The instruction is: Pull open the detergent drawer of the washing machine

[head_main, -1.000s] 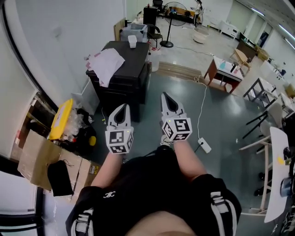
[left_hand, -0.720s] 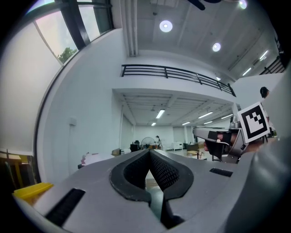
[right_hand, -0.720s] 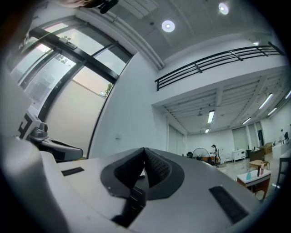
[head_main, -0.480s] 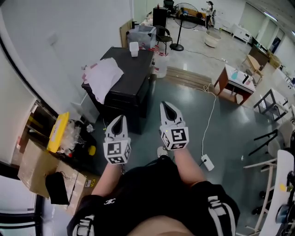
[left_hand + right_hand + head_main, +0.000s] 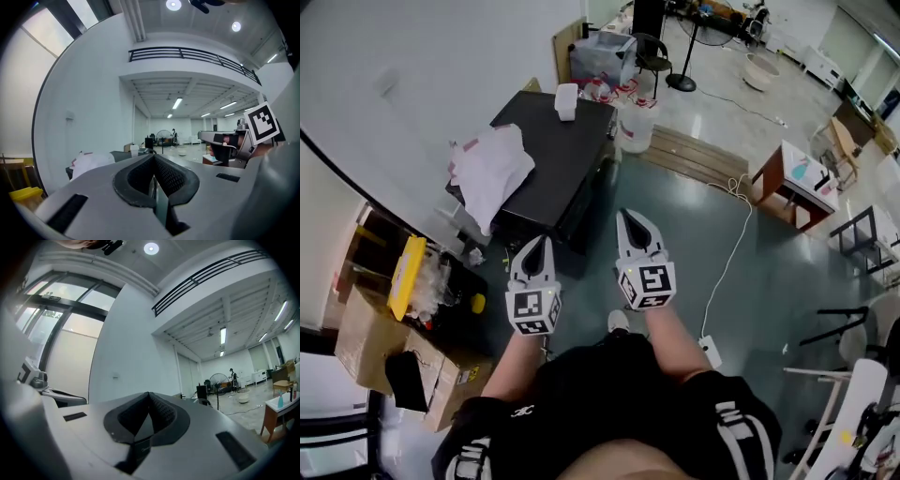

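Note:
No washing machine or detergent drawer shows in any view. In the head view my left gripper (image 5: 537, 246) and right gripper (image 5: 630, 220) are held side by side in front of the person's body, over the dark green floor, pointing toward a black table (image 5: 567, 173). Both are shut with nothing between the pads. The left gripper view shows its gripper (image 5: 153, 157) with the jaws closed together and the open hall beyond. In the right gripper view the gripper (image 5: 149, 394) is likewise shut, facing a white wall and the hall.
On the black table lie a white cloth (image 5: 492, 167) and a white cup (image 5: 566, 101). Cardboard boxes (image 5: 366, 342) and a yellow item (image 5: 406, 277) line the wall at left. A power strip (image 5: 710, 352) with its cable lies on the floor at right, near a wooden table (image 5: 792, 183).
Both grippers and the person have moved forward across the floor, so the black table now lies closer ahead. The jaws stay shut throughout.

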Demonstrator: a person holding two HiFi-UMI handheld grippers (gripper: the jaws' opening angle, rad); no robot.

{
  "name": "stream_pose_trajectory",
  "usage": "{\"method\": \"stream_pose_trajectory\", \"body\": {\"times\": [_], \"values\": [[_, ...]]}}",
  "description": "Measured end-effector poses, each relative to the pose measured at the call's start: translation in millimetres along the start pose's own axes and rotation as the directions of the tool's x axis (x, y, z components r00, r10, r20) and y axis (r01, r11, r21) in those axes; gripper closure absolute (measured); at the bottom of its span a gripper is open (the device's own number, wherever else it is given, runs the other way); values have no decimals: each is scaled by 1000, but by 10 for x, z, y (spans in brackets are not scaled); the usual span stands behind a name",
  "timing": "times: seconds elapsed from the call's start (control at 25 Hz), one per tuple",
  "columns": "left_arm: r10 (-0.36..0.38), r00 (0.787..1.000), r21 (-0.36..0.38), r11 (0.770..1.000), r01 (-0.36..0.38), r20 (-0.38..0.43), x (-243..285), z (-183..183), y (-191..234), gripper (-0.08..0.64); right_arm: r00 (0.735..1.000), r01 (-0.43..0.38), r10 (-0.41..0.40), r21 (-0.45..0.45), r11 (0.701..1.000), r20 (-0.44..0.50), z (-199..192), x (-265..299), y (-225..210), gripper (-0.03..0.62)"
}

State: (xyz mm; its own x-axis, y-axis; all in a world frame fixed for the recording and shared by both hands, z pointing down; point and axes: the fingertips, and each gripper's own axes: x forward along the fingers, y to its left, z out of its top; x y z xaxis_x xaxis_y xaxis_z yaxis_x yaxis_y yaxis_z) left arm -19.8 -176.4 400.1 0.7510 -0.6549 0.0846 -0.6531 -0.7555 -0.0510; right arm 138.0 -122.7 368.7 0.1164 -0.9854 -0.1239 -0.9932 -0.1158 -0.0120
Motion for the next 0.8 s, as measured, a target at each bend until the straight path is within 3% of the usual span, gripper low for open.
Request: {"method": "stream_pose_trajectory", "body": {"times": [0.36, 0.68, 0.8], "values": [[100, 995, -23, 995, -100, -1, 1025, 168, -117, 558, 993, -114, 114, 31, 993, -24, -86, 834, -713, 591], [111, 994, -20, 994, -111, -19, 1293, 140, 120, 558, 992, -126, 127, 46, 991, -10, -49, 1184, -764, 591], [110, 994, -26, 994, -110, -11, 1350, 149, 174, 558, 986, -166, 166, -7, 986, -7, -22, 1238, -675, 591]]}}
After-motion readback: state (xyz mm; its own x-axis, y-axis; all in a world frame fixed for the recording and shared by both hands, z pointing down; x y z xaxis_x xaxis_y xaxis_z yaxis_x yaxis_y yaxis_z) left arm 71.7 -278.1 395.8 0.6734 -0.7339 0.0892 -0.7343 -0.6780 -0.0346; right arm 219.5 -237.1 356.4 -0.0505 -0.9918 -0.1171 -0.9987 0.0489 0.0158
